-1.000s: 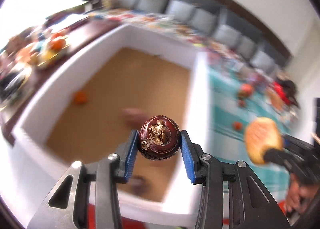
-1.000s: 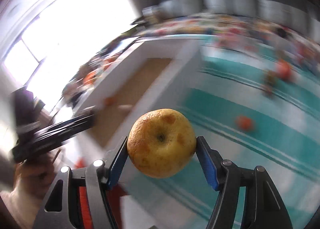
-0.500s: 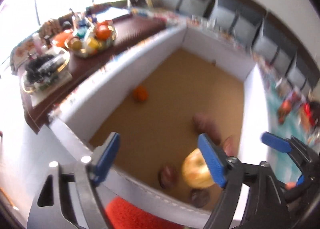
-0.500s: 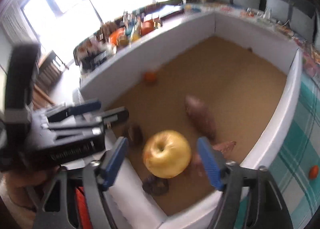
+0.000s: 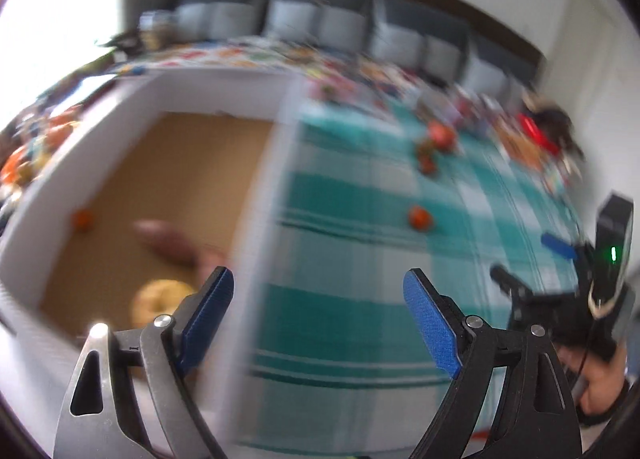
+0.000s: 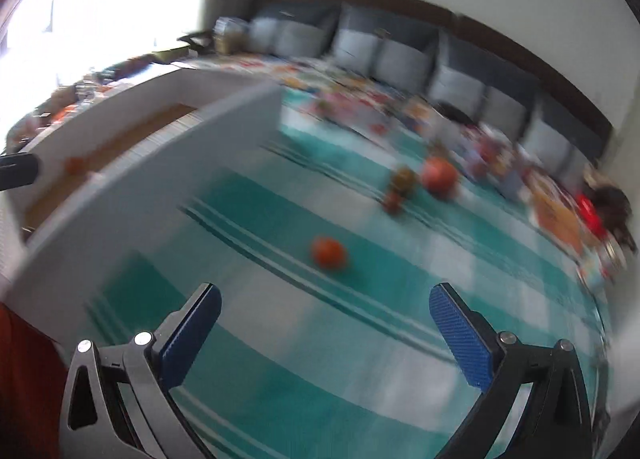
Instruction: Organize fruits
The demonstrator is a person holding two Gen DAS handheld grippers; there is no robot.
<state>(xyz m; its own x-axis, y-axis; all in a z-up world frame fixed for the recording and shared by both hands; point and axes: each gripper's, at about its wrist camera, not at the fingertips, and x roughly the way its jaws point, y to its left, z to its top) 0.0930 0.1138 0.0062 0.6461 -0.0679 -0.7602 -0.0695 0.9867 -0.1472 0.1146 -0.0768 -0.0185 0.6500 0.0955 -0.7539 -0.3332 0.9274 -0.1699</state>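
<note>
On the left, our white box holds an apple, a sweet potato and a small orange. Our left gripper and right gripper both hang released, holding nothing. We judge another pickup comes next: a small orange fruit lies on the checked cloth, near the right gripper, with more fruit farther right.

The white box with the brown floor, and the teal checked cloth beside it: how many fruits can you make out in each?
In the white box: 3 (small orange fruit, reddish oblong fruit, yellow apple).
On the teal checked cloth: 4 (orange fruit, large red fruit, two small blurred ones).
Total: 7.
</note>
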